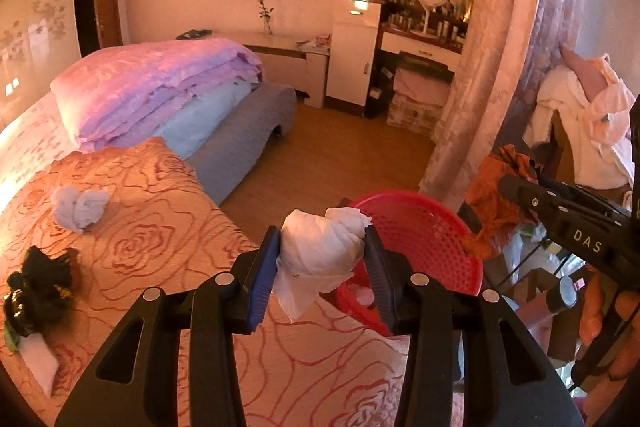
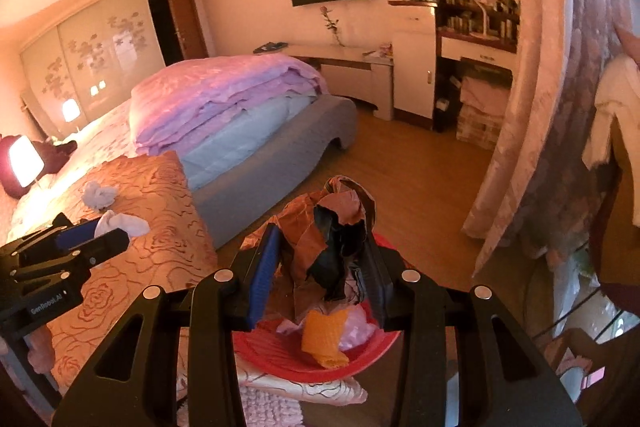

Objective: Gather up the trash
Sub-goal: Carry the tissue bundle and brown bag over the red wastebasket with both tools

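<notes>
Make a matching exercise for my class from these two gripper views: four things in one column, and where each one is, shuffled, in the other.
Things
1. white tissue wad
2. brown and black wrapper
3. orange scrap
4. pale blue tissue

Places
A. lying in the red basket
B. held in the left gripper
C. lying on the rose-patterned bedspread
D. held in the right gripper over the basket

Pairs: 1-B, 2-D, 3-A, 4-C

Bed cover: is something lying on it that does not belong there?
Yes. A crumpled pale tissue and a black crumpled wrapper lie loose on the orange rose-pattern bed cover, left of the red basket. They look like uncollected trash.
</notes>
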